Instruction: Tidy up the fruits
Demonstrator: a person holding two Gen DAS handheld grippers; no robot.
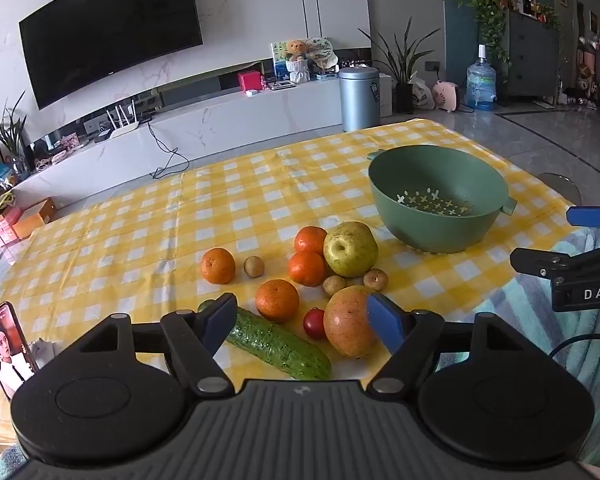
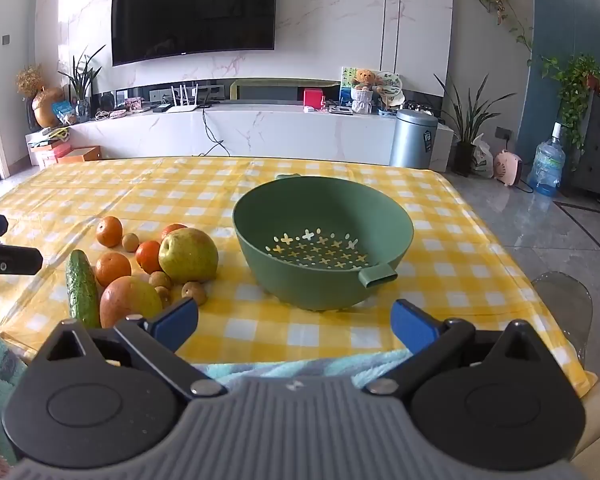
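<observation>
Fruit heaped left of green colander (image 2: 323, 240).
Both grippers (image 1: 302, 322) (image 2: 294, 322) spread wide, clamping nothing, near the heap.

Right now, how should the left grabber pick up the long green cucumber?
Grip the cucumber across its middle, coming down from above. It lies flat on the checked cloth, slanted, so turn the open left gripper until its fingers straddle the narrow width, not the length. The middle is probably safest: an orange and a small red fruit sit close beside it, so come in gently.
</observation>
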